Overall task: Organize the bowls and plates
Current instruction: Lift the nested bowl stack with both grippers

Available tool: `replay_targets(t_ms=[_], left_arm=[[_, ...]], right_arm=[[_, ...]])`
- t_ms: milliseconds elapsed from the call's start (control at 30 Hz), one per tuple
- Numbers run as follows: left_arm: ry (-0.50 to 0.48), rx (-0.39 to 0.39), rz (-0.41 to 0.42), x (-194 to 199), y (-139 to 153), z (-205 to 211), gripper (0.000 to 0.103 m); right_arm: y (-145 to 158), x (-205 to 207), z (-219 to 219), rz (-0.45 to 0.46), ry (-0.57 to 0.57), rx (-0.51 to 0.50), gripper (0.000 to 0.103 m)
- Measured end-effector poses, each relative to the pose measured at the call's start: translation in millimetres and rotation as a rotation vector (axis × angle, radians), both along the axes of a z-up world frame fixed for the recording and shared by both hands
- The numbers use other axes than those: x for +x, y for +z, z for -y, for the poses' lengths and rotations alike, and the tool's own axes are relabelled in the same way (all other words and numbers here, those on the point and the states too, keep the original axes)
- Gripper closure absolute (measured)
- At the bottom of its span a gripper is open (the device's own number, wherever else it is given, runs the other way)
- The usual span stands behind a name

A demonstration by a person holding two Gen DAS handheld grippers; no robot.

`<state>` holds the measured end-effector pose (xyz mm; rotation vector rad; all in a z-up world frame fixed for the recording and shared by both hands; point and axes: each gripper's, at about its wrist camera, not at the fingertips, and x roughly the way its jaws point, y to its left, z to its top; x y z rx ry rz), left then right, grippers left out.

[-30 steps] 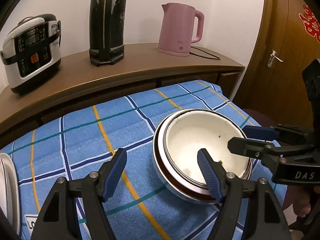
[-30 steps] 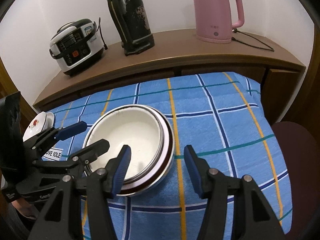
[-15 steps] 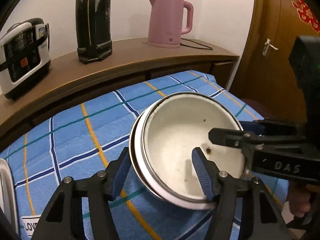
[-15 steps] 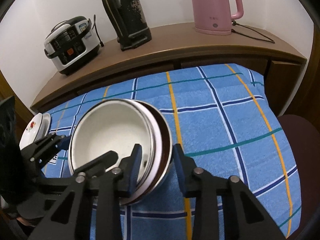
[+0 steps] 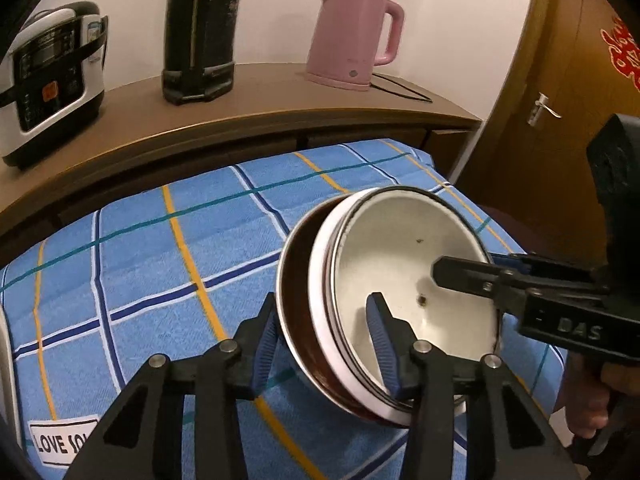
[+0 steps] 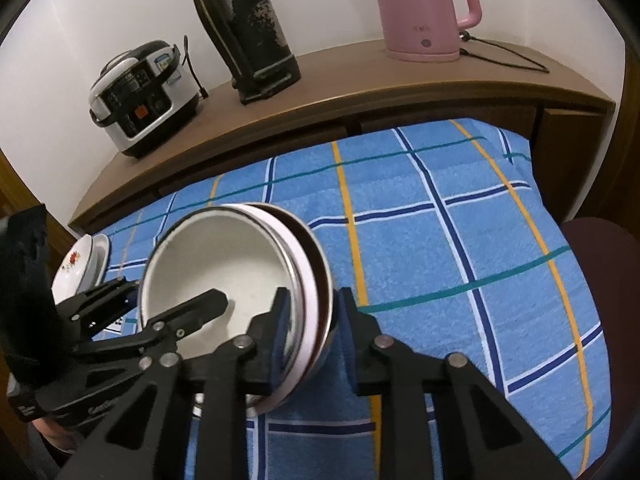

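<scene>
Bowls, a nested stack of white enamel bowls [image 5: 400,264] with dark rims and a brown-banded outer shell, sit tilted above the blue plaid cloth [image 5: 180,264] on the table, raised between my two tools. My left gripper [image 5: 324,340] straddles the stack's near wall, one blue pad inside the top bowl and one against the outer shell; its jaws are closing and the pads press on the wall. My right gripper [image 6: 310,320] straddles the opposite wall the same way, jaws closing, pads pinching the rim. In the right wrist view, a white floral plate [image 6: 78,264] rests at the cloth's left edge. A pink electric kettle [image 5: 352,36], a black flask [image 5: 200,32] and a rice cooker [image 5: 48,76] stand on the wooden counter [image 5: 260,96] behind.
</scene>
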<state>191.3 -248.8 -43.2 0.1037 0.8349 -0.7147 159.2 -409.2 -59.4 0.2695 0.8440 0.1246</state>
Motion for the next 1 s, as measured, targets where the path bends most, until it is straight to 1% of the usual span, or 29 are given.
replay_targets(t_ms=[100,167,200,233,300,433,567,700,833,933,1000], left_arm=[[0.007,-0.011,-0.022,3,0,-2,0.057],[0.017,-0.023,-0.048,4,-1,-5,0.057],[0.022,-0.026,-0.064,5,-1,-5,0.057],[0.032,-0.038,-0.103,9,-2,-7,0.057],[0.046,-0.049,-0.146,14,-2,-9,0.057],[0.058,-0.038,-0.164,13,0,-11,0.058],[0.097,-0.040,-0.199,16,1,-25,0.060],[0.131,-0.025,-0.189,16,7,-39,0.060],[0.178,-0.039,-0.221,18,10,-63,0.060],[0.216,-0.051,-0.227,18,14,-79,0.065],[0.246,-0.066,-0.229,17,15,-95,0.065]], right_arm=[[0,2,3,-0.008,0.006,0.024,0.081],[2,4,1,-0.022,0.014,0.018,0.081],[3,7,0,-0.035,0.022,0.011,0.081],[4,11,0,-0.057,0.037,0.007,0.081],[6,18,2,-0.082,0.057,0.017,0.081],[12,29,-2,-0.111,0.086,0.000,0.083],[13,36,-13,-0.133,0.119,-0.008,0.083],[15,42,-26,-0.147,0.155,0.002,0.085],[21,50,-48,-0.161,0.213,-0.007,0.085],[25,55,-63,-0.159,0.243,-0.017,0.085],[31,57,-76,-0.153,0.271,-0.023,0.085]])
